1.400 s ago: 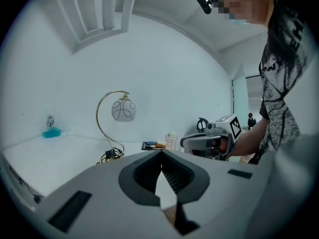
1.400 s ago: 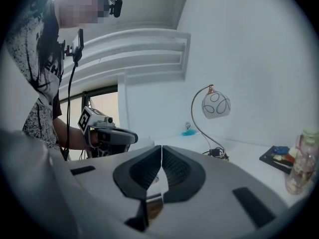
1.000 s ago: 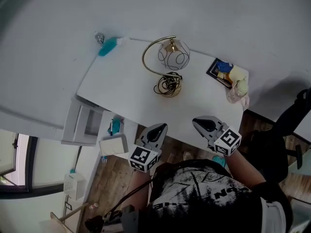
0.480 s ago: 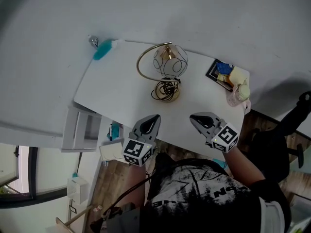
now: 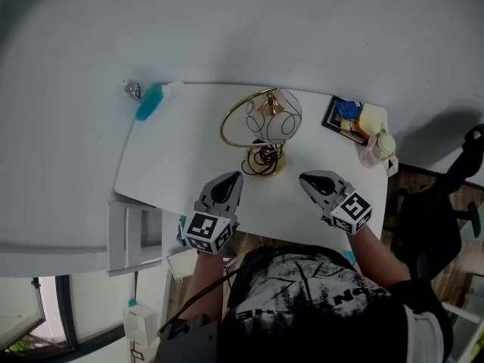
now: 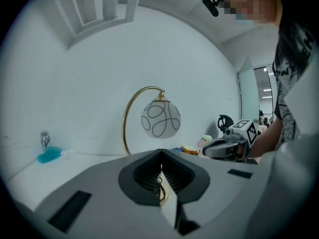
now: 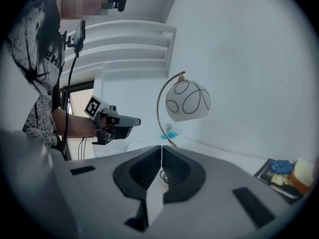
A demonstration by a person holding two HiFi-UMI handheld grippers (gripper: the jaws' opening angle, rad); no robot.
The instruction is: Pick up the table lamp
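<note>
The table lamp point(image 5: 271, 121) stands on the counter point(image 5: 174, 153). The left hand-held gripper point(image 5: 231, 178) is at its seven o'clock and the right hand-held gripper point(image 5: 305, 178) at five, both with jaws together and empty.

both grippers are closing in on the table lamp point(image 5: 271, 119). the left gripper point(image 5: 233, 177), which was hanging off the near edge of the table point(image 5: 170, 161) a second ago, is now reaching over the tabletop, its tip coming near the lamp's base point(image 5: 262, 162) from the left. the right gripper point(image 5: 304, 177) is also pushing in from the edge, its tip nearing the base from the right. the gaps between the tips and the lamp are shrinking. the head view is shifting too, so the table is sitting lower in the picture and less floor is showing
</note>
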